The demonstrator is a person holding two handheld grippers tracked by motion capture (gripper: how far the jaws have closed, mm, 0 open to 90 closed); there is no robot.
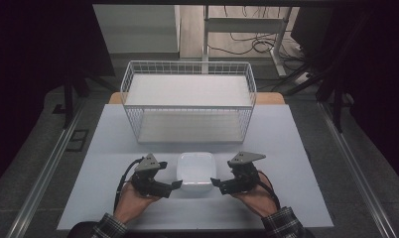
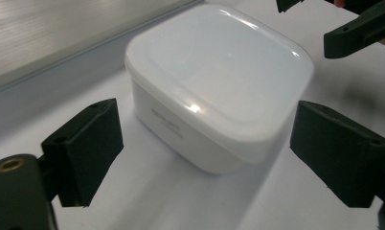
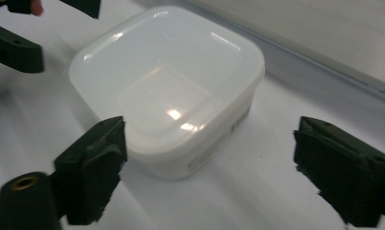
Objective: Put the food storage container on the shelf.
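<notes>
A white square plastic container (image 1: 196,171) with a closed lid sits on the white table near its front edge. My left gripper (image 1: 174,185) is just left of the container's front corner, jaws pointing right at it. My right gripper (image 1: 215,183) mirrors it on the right side, pointing left. In the left gripper view the container (image 2: 214,91) lies ahead of my open left gripper (image 2: 205,129), no pad touching it. The right gripper view shows the same container (image 3: 166,86) ahead of the open right gripper (image 3: 209,139), again untouched. Each hand holds its gripper from below.
A white wire basket (image 1: 187,101) with nothing in it stands behind the container at the table's far side. The white table (image 1: 287,148) has bare surface to both sides. Dark frames and cables stand beyond the table.
</notes>
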